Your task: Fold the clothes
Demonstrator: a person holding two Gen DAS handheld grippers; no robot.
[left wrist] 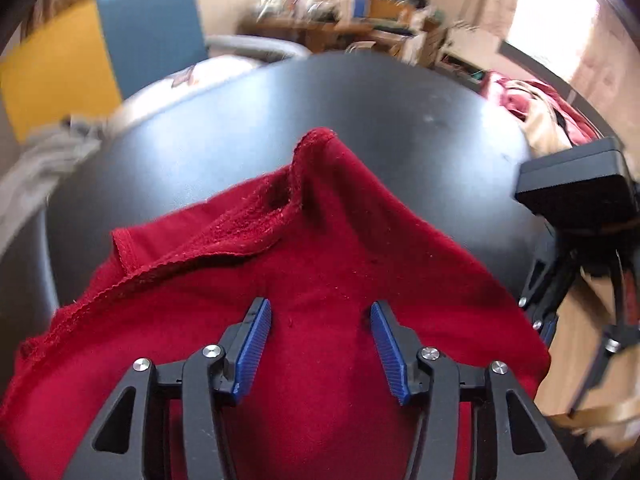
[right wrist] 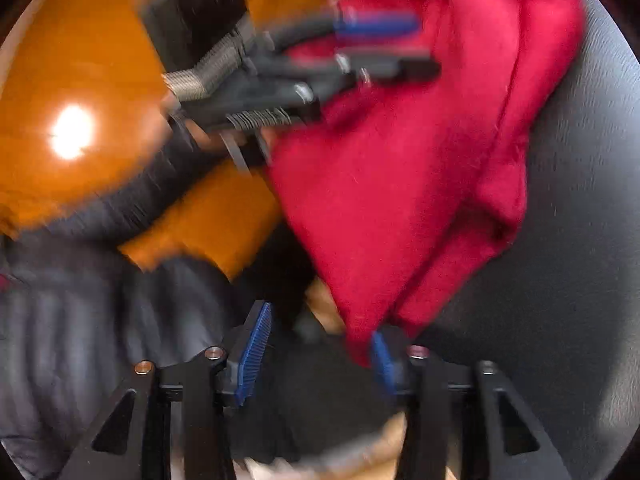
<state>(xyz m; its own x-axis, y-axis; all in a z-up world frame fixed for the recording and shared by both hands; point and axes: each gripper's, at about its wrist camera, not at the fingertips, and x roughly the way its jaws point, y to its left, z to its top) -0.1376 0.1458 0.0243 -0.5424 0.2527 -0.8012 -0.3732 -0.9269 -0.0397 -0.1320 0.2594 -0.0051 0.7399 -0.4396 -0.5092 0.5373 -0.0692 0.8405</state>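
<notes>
A red fleece garment (left wrist: 320,232) lies rumpled on the round black table (left wrist: 360,96), with a hemmed edge folded over at the left. My left gripper (left wrist: 320,312) hovers just over its near part, jaws apart, pads pressing nothing. The right gripper's black body (left wrist: 580,188) shows at the table's right edge. In the blurred right wrist view the red garment (right wrist: 420,180) drapes off the table (right wrist: 580,220). My right gripper (right wrist: 320,324) is open; the garment's lowest corner hangs against its right finger (right wrist: 382,356). The left gripper (right wrist: 384,40) reaches over the cloth higher up.
More clothes in red and cream (left wrist: 536,104) are heaped at the table's far right. A pale grey cloth (left wrist: 44,168) lies off the left edge. An orange floor (right wrist: 72,80) and a person's dark padded clothing (right wrist: 80,300) sit beside the table.
</notes>
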